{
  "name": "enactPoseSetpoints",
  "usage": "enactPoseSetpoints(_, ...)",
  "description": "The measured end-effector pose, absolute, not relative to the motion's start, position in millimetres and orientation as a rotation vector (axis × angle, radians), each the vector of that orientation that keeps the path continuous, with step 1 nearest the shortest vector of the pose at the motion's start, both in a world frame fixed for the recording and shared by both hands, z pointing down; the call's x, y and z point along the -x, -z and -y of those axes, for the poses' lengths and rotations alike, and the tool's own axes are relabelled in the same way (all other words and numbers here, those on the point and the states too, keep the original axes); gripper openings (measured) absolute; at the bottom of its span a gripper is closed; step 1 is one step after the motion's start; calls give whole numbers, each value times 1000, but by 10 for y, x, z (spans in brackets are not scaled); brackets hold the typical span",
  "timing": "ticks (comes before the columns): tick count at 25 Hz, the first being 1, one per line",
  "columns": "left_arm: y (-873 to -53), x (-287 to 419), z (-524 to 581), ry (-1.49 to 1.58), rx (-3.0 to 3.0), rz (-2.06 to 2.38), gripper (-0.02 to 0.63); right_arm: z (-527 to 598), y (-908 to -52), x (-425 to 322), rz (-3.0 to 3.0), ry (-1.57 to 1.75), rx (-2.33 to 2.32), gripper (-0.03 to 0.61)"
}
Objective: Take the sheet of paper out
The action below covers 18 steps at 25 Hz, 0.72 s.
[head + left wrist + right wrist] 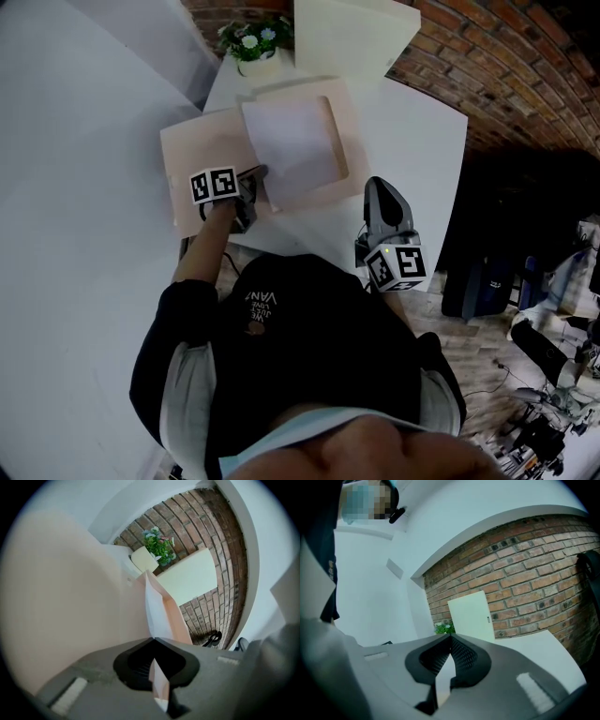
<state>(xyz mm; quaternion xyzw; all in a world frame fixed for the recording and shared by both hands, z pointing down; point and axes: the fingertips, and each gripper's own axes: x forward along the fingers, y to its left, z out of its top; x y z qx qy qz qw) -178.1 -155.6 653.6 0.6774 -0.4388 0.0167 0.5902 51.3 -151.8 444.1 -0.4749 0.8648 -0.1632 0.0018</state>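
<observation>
Opening step of taking out the sheet (295,141), which lies on the table (412,131) behind the window of a pink frame (314,195), beside a backing (192,159). The left gripper (258,178) is clenched on a thin pink-and-white edge at the frame's near left corner. The left gripper view shows that edge running up from between the pressed jaws, but whether the sheet is pinched with it cannot be told. The right gripper (450,639) hangs near the table's front edge, well apart from the frame, with its jaws together on nothing. By this reading the sheet is not yet out. The next move would call for lifting the frame clear and bringing the free gripper to a bare edge of the sheet.
</observation>
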Motion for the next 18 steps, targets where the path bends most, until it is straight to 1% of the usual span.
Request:
enactPoseSetpoints(10, -6462, 1968, 1369, -66, -1612, 1072, 2, 1458, -4511, -258, -2785, 530, 1380, 2)
enactPoseSetpoints(18, -6221, 2143, 1239, -139, -1699, 1133, 2, 1437, -4527, -80, -2840, 538, 1277, 2)
